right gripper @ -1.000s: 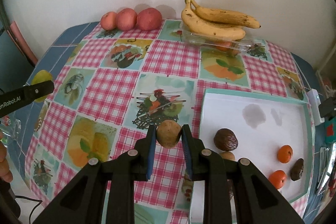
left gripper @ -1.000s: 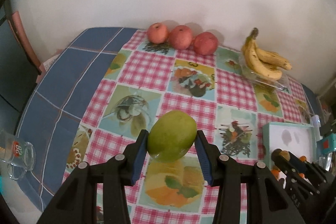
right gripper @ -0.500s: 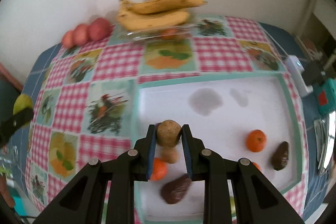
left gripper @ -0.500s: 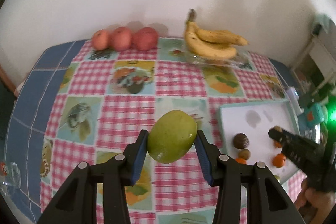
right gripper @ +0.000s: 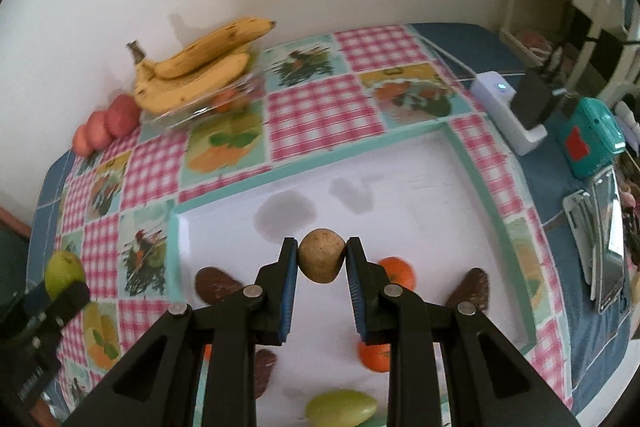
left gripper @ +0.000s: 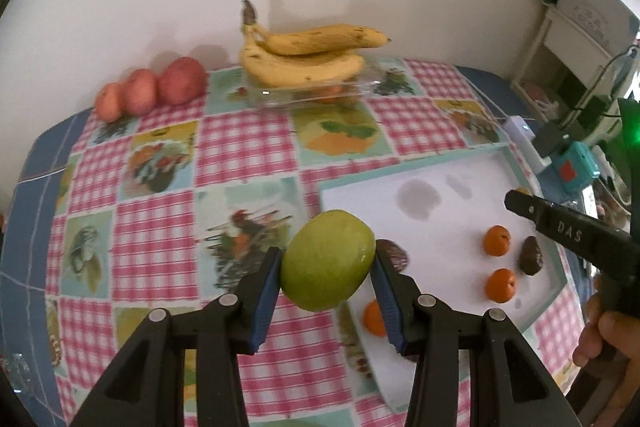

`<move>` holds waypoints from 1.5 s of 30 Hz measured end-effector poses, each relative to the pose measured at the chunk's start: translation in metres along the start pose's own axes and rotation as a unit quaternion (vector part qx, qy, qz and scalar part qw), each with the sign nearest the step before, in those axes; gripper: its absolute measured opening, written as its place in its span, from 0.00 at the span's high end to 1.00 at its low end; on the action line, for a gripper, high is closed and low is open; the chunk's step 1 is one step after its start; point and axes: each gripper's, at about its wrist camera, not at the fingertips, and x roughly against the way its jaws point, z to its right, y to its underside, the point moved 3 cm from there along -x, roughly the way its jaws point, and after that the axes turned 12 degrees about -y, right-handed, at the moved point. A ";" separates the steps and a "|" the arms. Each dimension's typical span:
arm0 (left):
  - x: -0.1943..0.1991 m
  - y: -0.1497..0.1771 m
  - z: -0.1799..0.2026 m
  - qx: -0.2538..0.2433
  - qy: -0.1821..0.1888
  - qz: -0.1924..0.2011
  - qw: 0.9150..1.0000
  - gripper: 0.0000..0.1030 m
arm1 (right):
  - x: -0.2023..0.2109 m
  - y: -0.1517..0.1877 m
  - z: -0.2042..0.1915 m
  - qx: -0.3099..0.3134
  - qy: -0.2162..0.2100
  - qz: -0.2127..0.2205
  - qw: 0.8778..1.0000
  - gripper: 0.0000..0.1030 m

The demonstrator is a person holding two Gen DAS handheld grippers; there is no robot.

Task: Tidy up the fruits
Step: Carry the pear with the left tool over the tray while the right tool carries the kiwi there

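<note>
Right wrist view: right gripper (right gripper: 322,261) pinches a potato (right gripper: 321,261) above the tray (right gripper: 472,163); left gripper (left gripper: 326,273) clamps a mango (left gripper: 327,259). Dropped high, either could roll.

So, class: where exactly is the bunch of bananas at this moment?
The bananas lie on a clear plastic tray at the table's far edge by the wall, just right of the three red apples in the left wrist view.

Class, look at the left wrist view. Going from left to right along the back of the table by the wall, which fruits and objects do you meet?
Three red apples → banana bunch on its clear plastic tray → white power adapter → teal box.
</note>
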 end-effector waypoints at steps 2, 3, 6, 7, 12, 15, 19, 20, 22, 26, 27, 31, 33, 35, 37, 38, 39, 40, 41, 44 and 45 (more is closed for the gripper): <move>-0.002 -0.002 0.008 -0.005 0.009 0.004 1.000 0.54 | 0.003 -0.003 0.008 -0.008 0.004 0.005 1.000 0.75; -0.004 -0.003 0.013 -0.009 0.014 0.007 1.000 0.54 | 0.004 -0.003 0.012 -0.011 0.006 0.008 1.000 0.75; -0.008 -0.005 0.021 -0.012 0.025 0.011 1.000 0.54 | 0.007 -0.006 0.021 -0.020 0.008 0.018 1.000 0.75; -0.011 -0.006 0.024 -0.014 0.028 0.012 0.999 0.54 | 0.008 -0.007 0.023 -0.022 0.007 0.021 1.000 0.75; -0.029 -0.008 0.037 -0.028 0.022 0.021 0.999 0.54 | 0.007 -0.011 0.026 -0.011 0.026 0.032 0.999 0.75; -0.042 -0.008 0.042 -0.030 0.021 0.022 0.999 0.54 | -0.001 -0.013 0.029 -0.017 0.007 0.032 0.999 0.75; -0.057 -0.009 0.044 -0.020 0.017 0.030 0.999 0.54 | -0.018 -0.013 0.032 -0.008 0.015 0.032 0.999 0.75; -0.062 -0.009 0.046 -0.018 0.018 0.030 0.999 0.54 | -0.021 -0.013 0.032 -0.005 0.014 0.032 0.999 0.75; -0.068 -0.009 0.048 -0.018 0.019 0.029 0.999 0.54 | -0.028 -0.014 0.031 0.006 0.017 0.033 0.999 0.75; -0.080 -0.010 0.052 -0.020 0.020 0.019 0.999 0.54 | -0.041 -0.014 0.028 0.031 0.020 0.025 0.999 0.75; -0.083 -0.011 0.053 -0.021 0.019 0.016 0.999 0.54 | -0.044 -0.014 0.028 0.035 0.022 0.022 0.999 0.75; -0.088 -0.013 0.055 -0.021 0.022 0.016 0.999 0.54 | -0.055 -0.015 0.035 0.034 0.033 0.011 0.999 0.75; -0.091 -0.014 0.057 -0.021 0.026 0.014 0.999 0.54 | -0.059 -0.016 0.040 0.028 0.036 0.007 0.999 0.75; -0.094 -0.014 0.058 -0.023 0.026 0.011 0.999 0.54 | -0.064 -0.016 0.044 0.025 0.039 0.001 0.999 0.75; -0.097 -0.013 0.059 -0.024 0.026 0.007 0.999 0.54 | -0.067 -0.016 0.044 0.026 0.041 -0.003 0.999 0.75; -0.099 -0.013 0.059 -0.023 0.026 0.004 0.999 0.54 | -0.069 -0.016 0.045 0.025 0.041 -0.005 0.999 0.75; -0.101 -0.012 0.059 -0.022 0.025 0.001 0.999 0.54 | -0.071 -0.016 0.045 0.024 0.041 -0.006 0.999 0.75; -0.102 -0.012 0.058 -0.021 0.026 -0.001 0.999 0.54 | -0.072 -0.016 0.045 0.024 0.042 -0.008 0.999 0.75; -0.102 -0.011 0.058 -0.020 0.027 -0.003 0.999 0.54 | -0.073 -0.015 0.045 0.024 0.043 -0.010 0.999 0.75; -0.105 -0.010 0.059 -0.023 0.025 -0.008 0.999 0.54 | -0.074 -0.015 0.043 0.027 0.045 -0.010 0.999 0.75; -0.106 -0.010 0.059 -0.023 0.026 -0.011 0.999 0.54 | -0.074 -0.015 0.044 0.027 0.044 -0.010 0.999 0.75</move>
